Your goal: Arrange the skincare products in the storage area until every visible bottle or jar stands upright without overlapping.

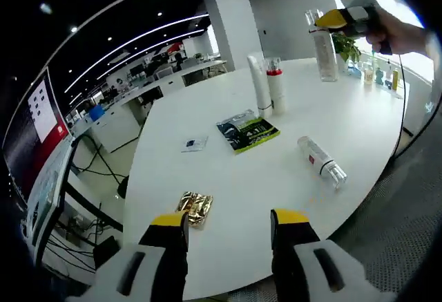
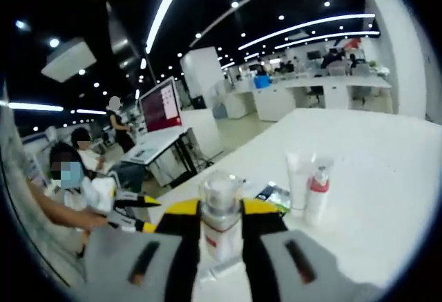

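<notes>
My left gripper [image 1: 229, 220] is open over the near table edge, nothing between its yellow-tipped jaws. A clear bottle [image 1: 321, 162] lies on its side ahead to the right. Further back a white tube [image 1: 260, 84] and a white bottle with a red band [image 1: 275, 86] stand upright, side by side. At the far right my right gripper [image 1: 324, 20] is shut on the top of a tall clear bottle [image 1: 324, 53], upright with its base at the table. In the right gripper view the right gripper [image 2: 219, 209] pinches this bottle [image 2: 219, 222]; the tube [image 2: 298, 181], the red-banded bottle [image 2: 318, 193] and the left gripper [image 2: 143, 213] lie beyond.
A green-black sachet [image 1: 247, 131], a small white sachet [image 1: 195, 144] and a gold packet [image 1: 193, 207] lie flat on the white round table [image 1: 207, 101]. Several small bottles [image 1: 380, 74] and a plant [image 1: 347, 46] stand at its far right edge. A person [image 2: 69, 177] sits behind the left gripper.
</notes>
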